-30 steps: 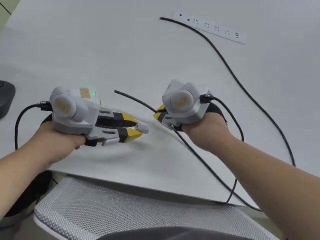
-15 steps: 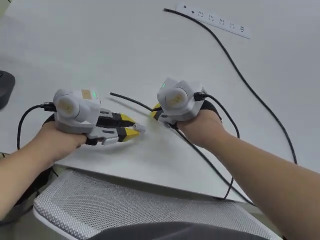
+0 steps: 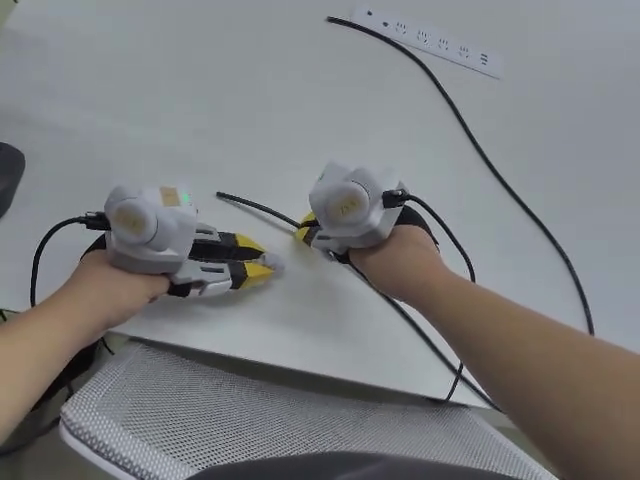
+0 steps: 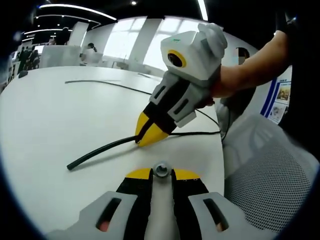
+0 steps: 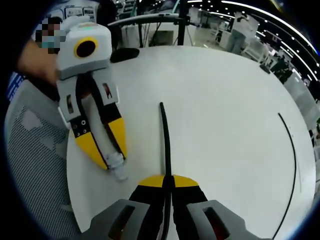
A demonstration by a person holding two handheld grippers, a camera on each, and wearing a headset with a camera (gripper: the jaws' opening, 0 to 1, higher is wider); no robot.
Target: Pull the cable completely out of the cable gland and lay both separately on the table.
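At the far left edge of the white table (image 3: 200,90) a dark thing (image 3: 6,172) peeks in, and I cannot tell what it is. Next comes the left gripper (image 3: 256,267), held low over the table near the front edge. Its yellow jaws are pinched in close on the small pale gland (image 4: 161,169). The gland sticks out a little past the tips. There is no cable in the gland. Just to the right is the black cable (image 3: 255,206). Its loose end lies on the table, near the gland but apart from it. The right gripper (image 3: 304,233) has its yellow jaws squeezed tight on the cable, a bit back from the loose end, with its tips pointing down at the table. Behind this gripper the cable goes on across the table and drops over the front edge. The two grippers are near each other and do not touch. Far back on the right lies a white power strip (image 3: 425,42). A long black cord (image 3: 480,150) starts just beside it and runs across the table toward the right. A gray mesh chair (image 3: 250,420) sits below the front edge.
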